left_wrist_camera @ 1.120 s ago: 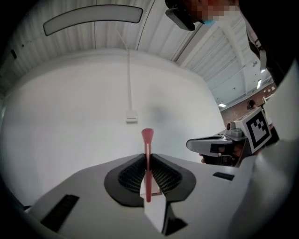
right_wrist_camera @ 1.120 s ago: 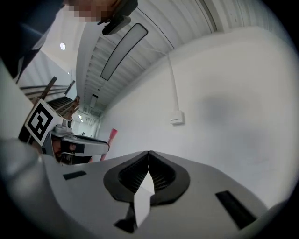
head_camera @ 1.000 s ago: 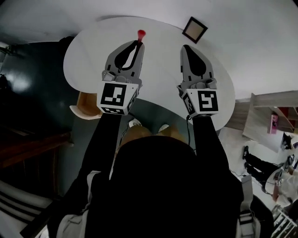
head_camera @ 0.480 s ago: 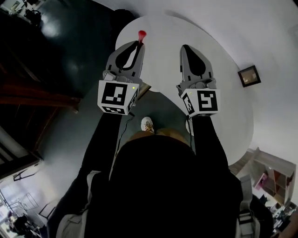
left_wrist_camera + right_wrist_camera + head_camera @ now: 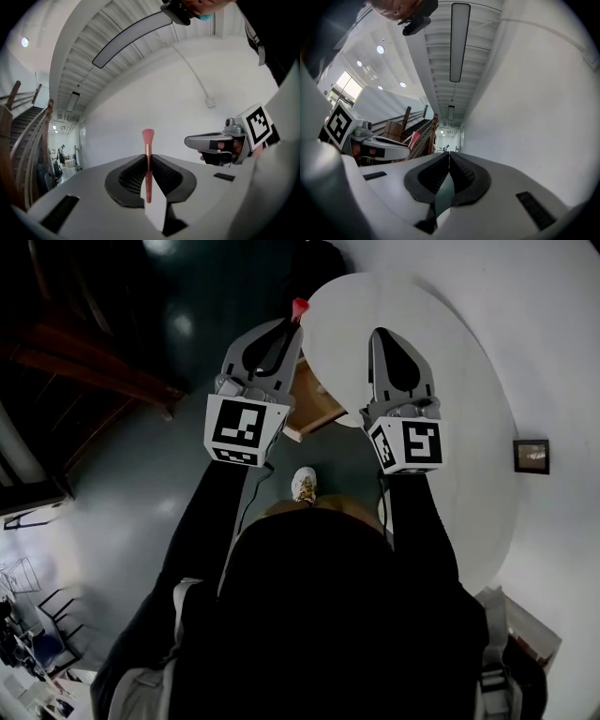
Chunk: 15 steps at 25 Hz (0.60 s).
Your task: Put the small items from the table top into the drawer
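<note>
From the head: looks steeply down over a dark torso, left gripper and right gripper close out front, round white table and floor well below. From the left gripper: sits right behind its own jaws, faces level toward a white wall, catches the right gripper at the right edge. From the right gripper: same tight seat, faces along wall and ceiling, catches the left gripper at the left edge. Both grippers shared across all three.
</note>
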### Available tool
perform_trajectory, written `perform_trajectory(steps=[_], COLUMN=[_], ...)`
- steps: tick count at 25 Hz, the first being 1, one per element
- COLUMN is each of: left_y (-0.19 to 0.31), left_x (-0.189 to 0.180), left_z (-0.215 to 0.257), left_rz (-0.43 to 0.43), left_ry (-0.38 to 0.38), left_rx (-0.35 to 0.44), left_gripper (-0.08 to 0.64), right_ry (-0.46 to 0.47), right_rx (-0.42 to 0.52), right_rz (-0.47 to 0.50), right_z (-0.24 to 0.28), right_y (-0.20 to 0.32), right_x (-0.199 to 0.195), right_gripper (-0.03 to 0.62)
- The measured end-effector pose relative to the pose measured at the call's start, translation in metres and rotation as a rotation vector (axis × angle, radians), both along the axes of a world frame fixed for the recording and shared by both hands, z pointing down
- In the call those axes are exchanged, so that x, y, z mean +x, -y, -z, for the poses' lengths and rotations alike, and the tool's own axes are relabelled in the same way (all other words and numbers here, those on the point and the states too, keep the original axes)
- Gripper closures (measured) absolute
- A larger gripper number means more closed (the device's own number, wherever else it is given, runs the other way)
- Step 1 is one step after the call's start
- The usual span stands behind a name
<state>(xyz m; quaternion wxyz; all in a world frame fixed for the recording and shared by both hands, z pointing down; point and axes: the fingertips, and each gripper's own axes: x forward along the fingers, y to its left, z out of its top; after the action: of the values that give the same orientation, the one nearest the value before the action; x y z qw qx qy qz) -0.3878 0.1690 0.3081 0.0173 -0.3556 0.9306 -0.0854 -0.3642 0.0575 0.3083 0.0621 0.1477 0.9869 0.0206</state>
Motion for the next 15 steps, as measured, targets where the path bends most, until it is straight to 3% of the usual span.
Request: perform_trajectory(steps=[5, 9, 15], left_y=[0.002, -0.001, 0.0], left_x=[-0.01, -0.021, -0.023], left_z=[-0.032, -0.091, -0.194], left_rz=[-0.008, 0.016, 0.016], left_ry=[-0.049, -0.211, -0.43], left_rx=[-0.027, -0.025, -0.104], left_gripper=[0.505, 0.505, 0.505], right_ry=[-0.027, -0.04, -0.061], right_rx=[-0.002, 0.021, 0.028], right_rz=[-0.012, -0.02, -0.053], right_z=[-0.008, -0.013, -0.019], right_y=[0.004, 0.011, 0.027], right_x=[-0.006, -0.006, -0.005], right_gripper=[0.565, 0.565, 0.565])
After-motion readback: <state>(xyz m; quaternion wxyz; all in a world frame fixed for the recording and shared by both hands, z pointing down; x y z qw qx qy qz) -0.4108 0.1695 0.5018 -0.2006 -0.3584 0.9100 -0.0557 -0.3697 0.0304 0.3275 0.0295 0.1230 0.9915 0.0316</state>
